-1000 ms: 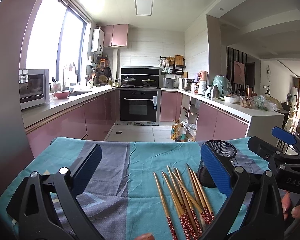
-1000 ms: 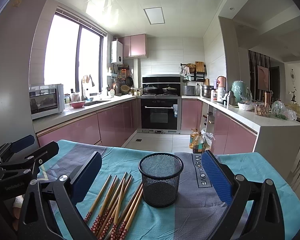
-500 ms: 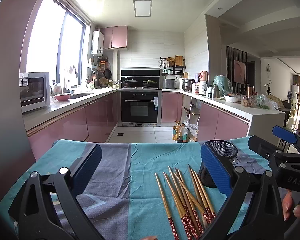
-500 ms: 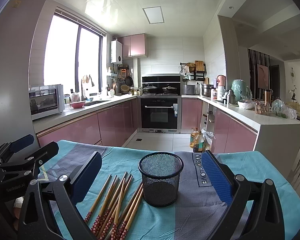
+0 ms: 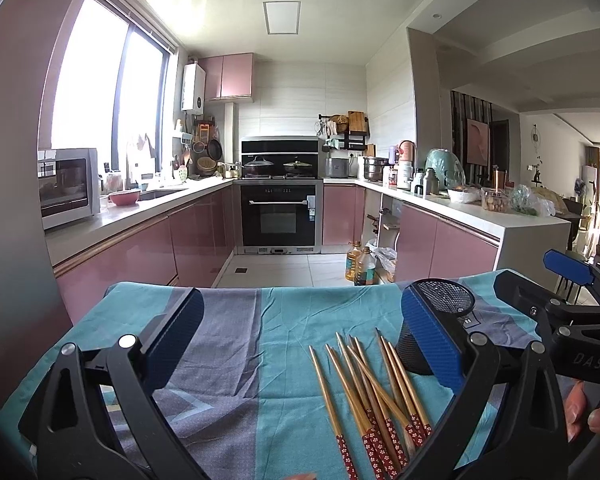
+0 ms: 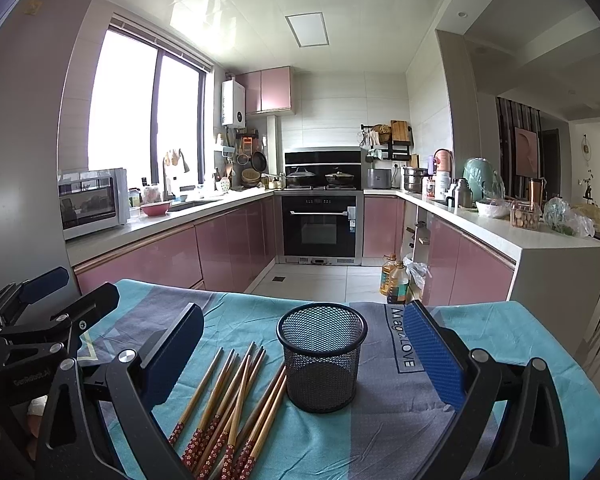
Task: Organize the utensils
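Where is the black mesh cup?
The black mesh cup stands upright on the tablecloth, centre of the right wrist view, just right of the chopsticks.

The chopsticks (image 6: 232,404) are lying fanned just left of the mesh cup (image 6: 322,356), nearly touching its base, narrowing passage there. Bare cloth on the desk (image 5: 228,344) is lying open to the left of the pile. The cup's mouth is standing unobstructed from above. Both tongs, the left tongs (image 5: 300,344) and the right tongs (image 6: 308,352), are hanging spread wide.

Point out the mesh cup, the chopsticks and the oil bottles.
mesh cup (image 6: 322,364), right wrist view, front wall.
chopsticks (image 6: 228,408), right wrist view, mid-shaft of pile.
oil bottles (image 6: 396,280), right wrist view, bottle body.
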Available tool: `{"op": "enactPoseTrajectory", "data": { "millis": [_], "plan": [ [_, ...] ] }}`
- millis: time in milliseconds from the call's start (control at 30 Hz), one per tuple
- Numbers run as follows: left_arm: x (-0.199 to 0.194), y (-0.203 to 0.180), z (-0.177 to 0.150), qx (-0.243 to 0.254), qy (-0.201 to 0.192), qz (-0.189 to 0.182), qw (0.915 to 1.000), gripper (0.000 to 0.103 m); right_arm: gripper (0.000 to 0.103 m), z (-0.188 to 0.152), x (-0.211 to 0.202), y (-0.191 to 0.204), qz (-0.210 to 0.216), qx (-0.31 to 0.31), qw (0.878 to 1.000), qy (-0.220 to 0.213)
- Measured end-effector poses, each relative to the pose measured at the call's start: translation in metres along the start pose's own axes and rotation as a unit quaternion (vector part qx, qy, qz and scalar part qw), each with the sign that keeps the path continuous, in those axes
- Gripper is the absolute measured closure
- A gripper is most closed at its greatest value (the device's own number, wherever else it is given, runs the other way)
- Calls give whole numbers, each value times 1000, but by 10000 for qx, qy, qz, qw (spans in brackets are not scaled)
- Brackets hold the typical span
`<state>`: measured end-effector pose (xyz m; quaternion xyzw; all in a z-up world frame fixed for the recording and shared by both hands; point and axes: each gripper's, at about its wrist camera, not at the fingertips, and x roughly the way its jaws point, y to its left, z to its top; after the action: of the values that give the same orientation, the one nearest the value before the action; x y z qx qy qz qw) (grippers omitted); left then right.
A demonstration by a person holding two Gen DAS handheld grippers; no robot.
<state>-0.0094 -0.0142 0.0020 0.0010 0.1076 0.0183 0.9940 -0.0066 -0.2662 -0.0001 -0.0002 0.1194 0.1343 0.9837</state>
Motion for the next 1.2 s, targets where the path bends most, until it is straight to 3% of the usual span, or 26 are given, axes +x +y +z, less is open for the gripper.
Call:
{"op": "enactPoseTrajectory", "data": {
  "millis": [1200],
  "plan": [
    [3,0,-3,12,122,-25,9999,6,6,-2,4,-1,78,-1,9999,120]
  ]
}}
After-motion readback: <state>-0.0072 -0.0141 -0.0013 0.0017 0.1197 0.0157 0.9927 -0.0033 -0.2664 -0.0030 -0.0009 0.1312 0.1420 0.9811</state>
